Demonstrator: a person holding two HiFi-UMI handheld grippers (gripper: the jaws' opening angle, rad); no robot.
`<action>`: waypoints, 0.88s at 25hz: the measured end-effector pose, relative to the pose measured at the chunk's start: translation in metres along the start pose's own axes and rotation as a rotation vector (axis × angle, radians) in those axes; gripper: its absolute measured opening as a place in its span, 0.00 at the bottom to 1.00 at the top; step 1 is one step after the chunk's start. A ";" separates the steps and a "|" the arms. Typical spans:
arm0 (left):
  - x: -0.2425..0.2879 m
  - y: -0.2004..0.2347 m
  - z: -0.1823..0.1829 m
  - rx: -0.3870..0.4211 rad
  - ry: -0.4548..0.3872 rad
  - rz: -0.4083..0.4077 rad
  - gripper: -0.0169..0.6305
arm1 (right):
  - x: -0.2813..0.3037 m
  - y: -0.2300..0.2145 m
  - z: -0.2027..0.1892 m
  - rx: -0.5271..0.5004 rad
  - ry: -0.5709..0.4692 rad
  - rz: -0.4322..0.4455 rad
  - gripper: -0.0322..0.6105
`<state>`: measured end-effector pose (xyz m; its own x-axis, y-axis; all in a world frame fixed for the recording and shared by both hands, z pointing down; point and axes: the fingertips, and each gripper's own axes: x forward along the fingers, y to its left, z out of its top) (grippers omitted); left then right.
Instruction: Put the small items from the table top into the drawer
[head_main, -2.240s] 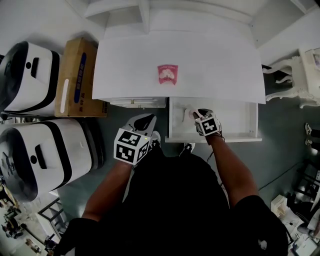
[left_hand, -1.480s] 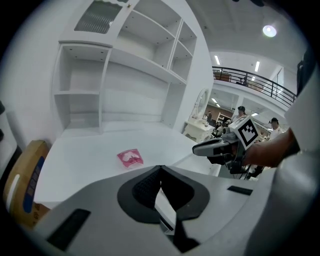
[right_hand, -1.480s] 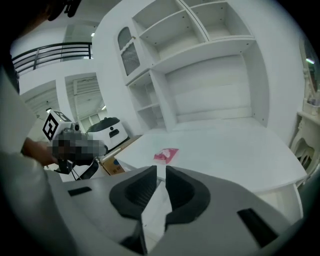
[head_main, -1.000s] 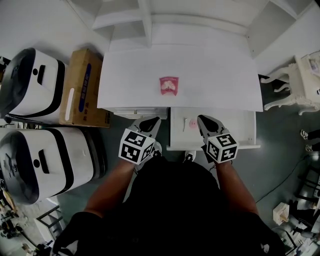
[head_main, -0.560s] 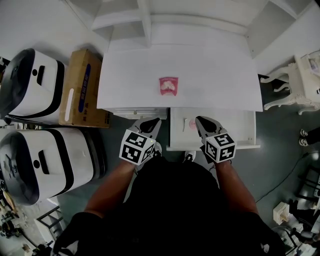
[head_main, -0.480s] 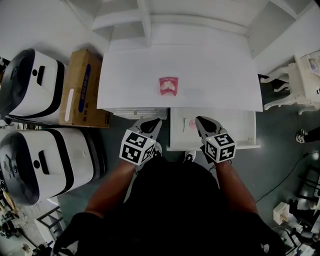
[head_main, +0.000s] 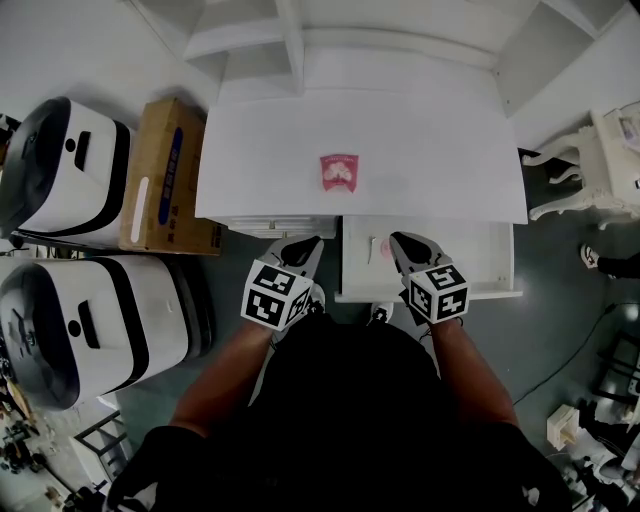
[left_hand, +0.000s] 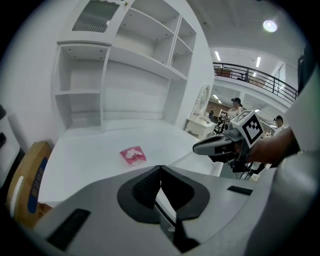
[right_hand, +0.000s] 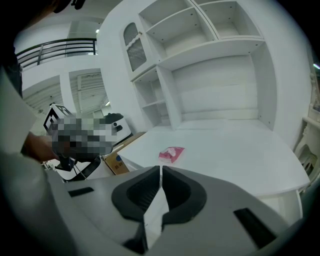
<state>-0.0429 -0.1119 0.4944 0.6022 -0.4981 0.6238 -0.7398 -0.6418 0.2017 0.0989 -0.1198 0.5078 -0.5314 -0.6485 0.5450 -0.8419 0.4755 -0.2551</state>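
Note:
A pink packet (head_main: 339, 172) lies in the middle of the white desk top (head_main: 440, 150); it also shows as the pink packet (left_hand: 133, 155) and the pink packet (right_hand: 171, 153) ahead of each gripper. Below the desk's front edge the right drawer (head_main: 480, 291) stands pulled out. A small white stick (head_main: 371, 249) and a small pink item (head_main: 386, 248) lie at its left end. My right gripper (head_main: 397, 240) hovers over that end, shut and holding nothing. My left gripper (head_main: 308, 240) is shut and empty, in front of the closed left drawer.
A cardboard box (head_main: 160, 175) and two white-and-black machines (head_main: 60, 155) (head_main: 90, 320) stand left of the desk. A white ornate chair (head_main: 610, 150) is at the right. Open white shelves (left_hand: 125, 60) rise behind the desk top. People (left_hand: 235, 104) stand far off.
My right gripper was down inside the drawer 2.2 s ago; it has drawn back above the drawer's left end, and the small pink item now shows there. Over the last second almost nothing moved.

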 end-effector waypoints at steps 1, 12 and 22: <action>0.000 0.002 -0.001 -0.004 0.004 0.005 0.04 | 0.003 0.002 0.000 -0.006 0.004 0.004 0.11; -0.021 0.033 -0.018 -0.068 0.008 0.069 0.04 | 0.062 0.023 0.029 -0.168 0.009 0.011 0.11; -0.038 0.057 -0.036 -0.140 0.003 0.103 0.04 | 0.151 0.015 0.019 -0.392 0.158 0.027 0.11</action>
<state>-0.1189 -0.1089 0.5093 0.5204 -0.5549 0.6490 -0.8323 -0.4997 0.2400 0.0038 -0.2221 0.5712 -0.5061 -0.5483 0.6658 -0.7124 0.7009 0.0357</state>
